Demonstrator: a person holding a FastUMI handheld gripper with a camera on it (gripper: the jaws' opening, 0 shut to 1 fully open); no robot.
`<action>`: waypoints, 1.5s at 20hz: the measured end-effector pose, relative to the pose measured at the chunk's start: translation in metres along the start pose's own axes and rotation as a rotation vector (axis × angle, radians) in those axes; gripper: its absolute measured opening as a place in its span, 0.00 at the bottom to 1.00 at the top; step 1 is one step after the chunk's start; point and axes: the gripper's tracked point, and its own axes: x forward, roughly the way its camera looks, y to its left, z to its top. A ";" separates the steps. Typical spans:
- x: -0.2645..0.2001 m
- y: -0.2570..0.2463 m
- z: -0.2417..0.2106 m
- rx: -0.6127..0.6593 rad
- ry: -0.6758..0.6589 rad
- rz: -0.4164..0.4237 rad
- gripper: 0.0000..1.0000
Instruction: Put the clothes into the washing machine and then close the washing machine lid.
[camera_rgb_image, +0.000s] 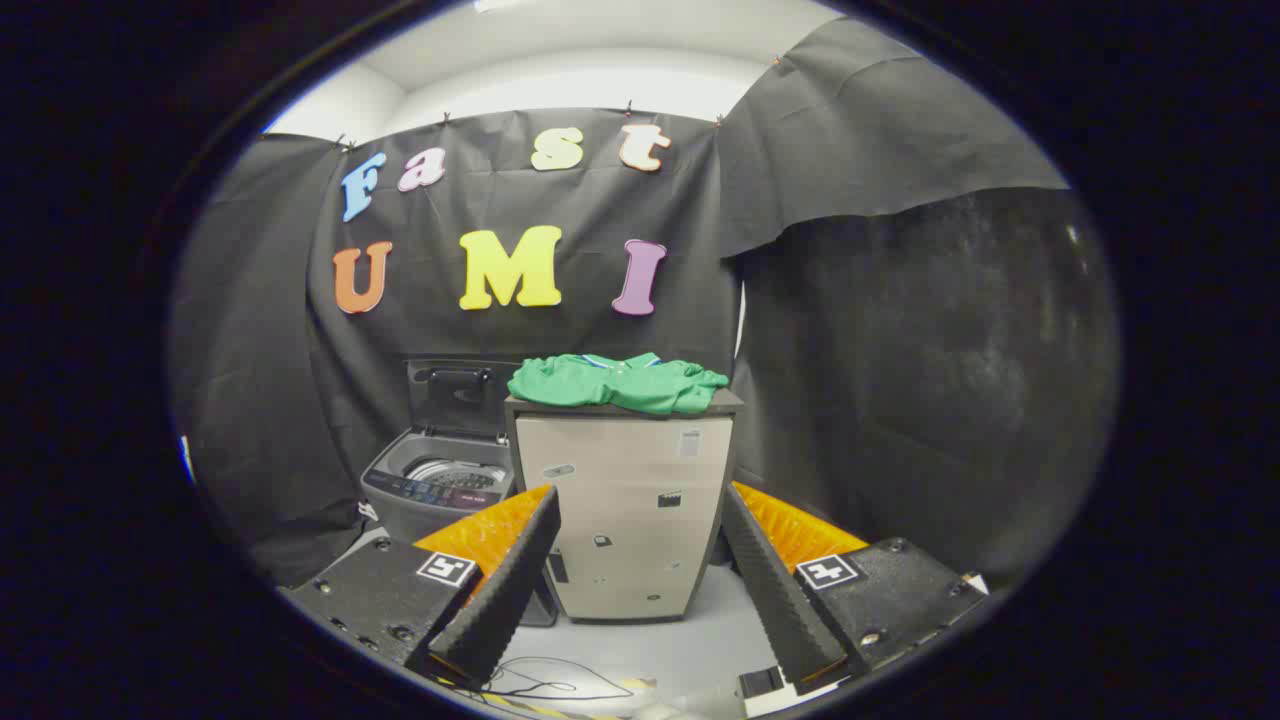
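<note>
Clothes (620, 383) that we must move lie in a soft, green, crumpled heap on top of a tall cabinet (625, 500). We see a bit of blue and white at the collar. The heap covers most of the dark top surface and hangs a little over its front edge.

The cabinet is a smooth, pale box with a few small stickers on its front. It stands on a light floor (690, 640), straight ahead of our gripper (640, 560) and beyond the fingers.

Our jaws are spread wide and hold nothing. The insides of the fingers (505, 590) look ridged, like little teeth.

The washing machine (440, 485) is a grey box just beside the cabinet, on its left and lower down. Its lid (460, 385) stands straight up at the back, so the top is open, and we can see the round shiny drum (455, 474) inside. The cabinet's left side hides part of the machine.

Black wrinkly cloth (900, 340) hangs close behind and on both sides. A thin dark wire (545, 685) lies on the floor near the fingers. There is open room between us and the cabinet.
</note>
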 end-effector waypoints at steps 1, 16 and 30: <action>0.000 0.000 0.000 -0.002 -0.001 -0.002 1.00; -0.005 0.012 0.004 -0.020 -0.004 -0.004 1.00; 0.043 0.013 0.086 0.014 -0.039 -0.030 1.00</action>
